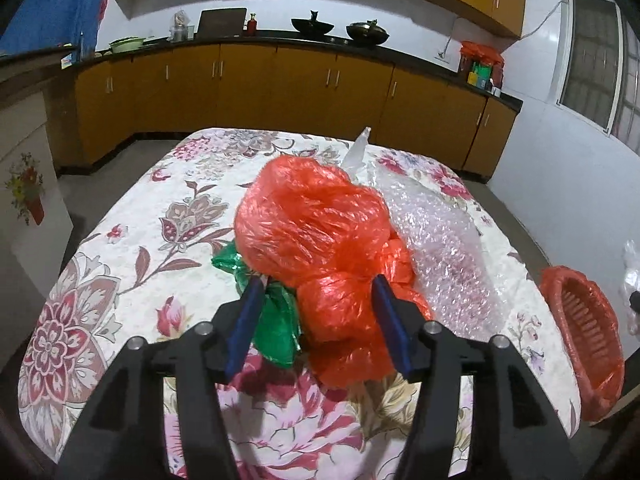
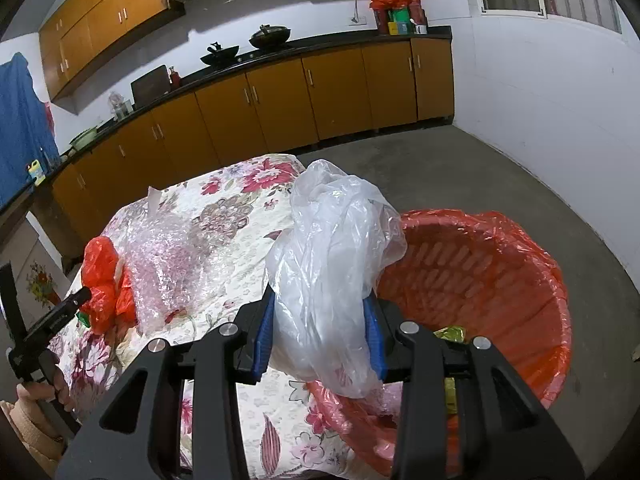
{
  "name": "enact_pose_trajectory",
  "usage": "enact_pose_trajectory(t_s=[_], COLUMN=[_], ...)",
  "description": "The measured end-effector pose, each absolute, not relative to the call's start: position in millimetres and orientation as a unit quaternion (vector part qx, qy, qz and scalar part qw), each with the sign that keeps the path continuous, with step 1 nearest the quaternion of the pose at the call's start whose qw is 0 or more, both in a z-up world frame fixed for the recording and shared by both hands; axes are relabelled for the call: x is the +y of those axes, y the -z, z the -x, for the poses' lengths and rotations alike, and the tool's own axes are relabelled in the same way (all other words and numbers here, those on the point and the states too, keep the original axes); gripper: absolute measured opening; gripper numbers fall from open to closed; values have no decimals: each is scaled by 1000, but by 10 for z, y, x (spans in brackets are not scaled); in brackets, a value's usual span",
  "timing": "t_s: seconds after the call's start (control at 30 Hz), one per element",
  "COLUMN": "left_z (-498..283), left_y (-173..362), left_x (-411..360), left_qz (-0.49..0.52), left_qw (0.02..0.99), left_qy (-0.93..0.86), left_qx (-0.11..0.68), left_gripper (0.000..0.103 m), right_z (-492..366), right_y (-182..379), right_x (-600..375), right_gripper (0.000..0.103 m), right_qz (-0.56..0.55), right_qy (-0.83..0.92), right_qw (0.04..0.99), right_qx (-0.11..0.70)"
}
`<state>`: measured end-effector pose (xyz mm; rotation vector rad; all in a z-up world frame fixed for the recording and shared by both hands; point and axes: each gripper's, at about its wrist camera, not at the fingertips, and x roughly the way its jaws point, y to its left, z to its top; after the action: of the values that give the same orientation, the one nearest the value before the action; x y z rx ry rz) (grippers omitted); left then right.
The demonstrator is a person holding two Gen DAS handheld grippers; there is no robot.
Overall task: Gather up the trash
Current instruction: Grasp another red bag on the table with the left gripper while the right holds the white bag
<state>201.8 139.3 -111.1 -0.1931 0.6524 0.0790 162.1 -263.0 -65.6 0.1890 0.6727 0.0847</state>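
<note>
A crumpled orange plastic bag (image 1: 316, 220) lies on the floral tablecloth (image 1: 120, 248), with a green bag (image 1: 276, 320) at its near left and bubble wrap (image 1: 440, 240) on its right. My left gripper (image 1: 318, 288) is open, its blue fingers on either side of the orange bag's near knot. My right gripper (image 2: 322, 300) is shut on a clear plastic bag (image 2: 336, 248), held at the rim of the orange basket (image 2: 500, 264). The basket holds some trash. The orange bag (image 2: 102, 280) and bubble wrap (image 2: 168, 264) also show in the right wrist view.
The orange basket (image 1: 584, 340) sits past the table's right edge. A clear pointed bottle (image 1: 358, 148) lies behind the orange bag. Kitchen cabinets (image 1: 280, 88) and a counter with pans run along the far wall. Grey floor (image 2: 460, 168) surrounds the table.
</note>
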Motion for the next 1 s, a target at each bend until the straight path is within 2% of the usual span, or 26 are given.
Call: enact_pose_trajectory(t_s=[0.17,0.53,0.63,0.7,0.8,1.0], left_z=[-1964,-2250,-2369,-2439,-2483,-2359], left_y=[952,1040,1056,1090,1110,960], left_x=[1428,1072,1041,1056,1077,1089], left_qz=[113,81,68,66,62,75], left_qw=[946,936,934,930,928,938], left_qy=[-38,-27,-35,-40,-43,-18], left_qx=[302,341,350,360,364,338], left_gripper=[62,59,41,24,14,9], right_z=[-1622,-1661,-1667,-1667,-1662,-1640], right_y=[659,705,718,723,731,679], right_x=[-2626,-2593,-2606,-2601,-2598,-2628], right_gripper=[39,39,39,39,39,39], right_qz=[-91,-88,-90,-90,-90,-92], right_qy=[-43,-48,-48,-48,-50,-51], right_qw=[938,934,933,933,932,935], right_qx=[331,342,344,346,347,340])
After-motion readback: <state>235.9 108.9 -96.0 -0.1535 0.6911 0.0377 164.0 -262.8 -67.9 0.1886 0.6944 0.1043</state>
